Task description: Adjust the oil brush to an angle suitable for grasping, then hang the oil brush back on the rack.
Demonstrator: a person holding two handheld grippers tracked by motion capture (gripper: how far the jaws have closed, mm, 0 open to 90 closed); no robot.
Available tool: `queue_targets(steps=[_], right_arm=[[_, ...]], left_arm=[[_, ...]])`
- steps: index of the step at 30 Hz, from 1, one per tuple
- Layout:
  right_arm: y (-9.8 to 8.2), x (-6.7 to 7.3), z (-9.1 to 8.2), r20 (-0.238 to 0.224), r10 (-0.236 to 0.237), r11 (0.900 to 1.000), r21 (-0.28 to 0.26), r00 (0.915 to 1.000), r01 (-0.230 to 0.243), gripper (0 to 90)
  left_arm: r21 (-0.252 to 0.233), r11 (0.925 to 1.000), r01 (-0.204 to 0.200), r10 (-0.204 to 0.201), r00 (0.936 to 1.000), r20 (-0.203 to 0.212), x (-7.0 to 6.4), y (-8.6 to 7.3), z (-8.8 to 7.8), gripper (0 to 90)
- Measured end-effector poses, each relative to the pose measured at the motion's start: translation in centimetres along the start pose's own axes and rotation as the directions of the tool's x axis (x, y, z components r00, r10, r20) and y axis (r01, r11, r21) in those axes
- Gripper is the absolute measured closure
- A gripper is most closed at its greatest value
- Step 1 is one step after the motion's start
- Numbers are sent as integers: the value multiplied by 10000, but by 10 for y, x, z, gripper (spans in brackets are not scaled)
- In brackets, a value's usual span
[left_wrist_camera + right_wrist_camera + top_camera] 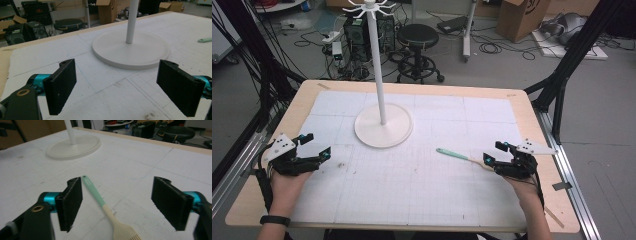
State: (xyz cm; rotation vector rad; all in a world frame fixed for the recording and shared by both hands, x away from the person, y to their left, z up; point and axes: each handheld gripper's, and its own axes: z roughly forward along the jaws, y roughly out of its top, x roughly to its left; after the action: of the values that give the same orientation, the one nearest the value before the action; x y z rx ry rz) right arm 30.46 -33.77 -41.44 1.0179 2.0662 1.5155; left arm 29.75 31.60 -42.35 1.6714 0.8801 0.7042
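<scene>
A small brush (457, 155) with a mint-green handle and a cream head lies flat on the white mat, right of centre. In the right gripper view the brush (100, 200) runs between the two black jaws, handle pointing away, head nearest the camera. My right gripper (497, 152) is open, low over the brush's head end, touching nothing. A white rack stand (383, 125) with a round base and tall pole stands mid-table. My left gripper (315, 146) is open at the left and holds nothing; its view faces the stand's base (130, 50).
A white gridded mat (412, 165) covers most of the wooden table (537, 125). Hooks crown the pole's top (369, 6). Beyond the far edge stand a black stool (418, 37), computer towers, cables and cardboard boxes. Black frame legs flank both sides.
</scene>
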Motion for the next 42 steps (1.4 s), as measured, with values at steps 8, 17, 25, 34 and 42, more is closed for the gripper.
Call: queue_targets(steps=[8, 17, 25, 34, 42], right_arm=[[-7, -7, -6, 354, 316, 9994, -163, 9989, -310, 154], [-8, -8, -7, 470, 364, 9992, -154, 9982, -357, 150], [-4, -6, -6, 330, 349, 9992, -219, 9988, -342, 142], [-1, -13, -3, 167, 238, 9996, -132, 9996, -236, 118], [-3, -19, 8, -106, 42, 9994, 346, 9999, -39, 120]], left_arm=[[-178, 9997, 137, -137, 9999, -19, 5, 1, -5, 171], [-162, 9998, 106, -105, 9999, 51, 4, 1, -4, 172], [-251, 9996, 162, -159, 9998, 103, 6, 0, -2, 173], [-265, 9995, 164, -159, 9997, 203, 3, 1, -2, 170], [-213, 9996, 195, -189, 9994, 282, 2, 1, -3, 165]])
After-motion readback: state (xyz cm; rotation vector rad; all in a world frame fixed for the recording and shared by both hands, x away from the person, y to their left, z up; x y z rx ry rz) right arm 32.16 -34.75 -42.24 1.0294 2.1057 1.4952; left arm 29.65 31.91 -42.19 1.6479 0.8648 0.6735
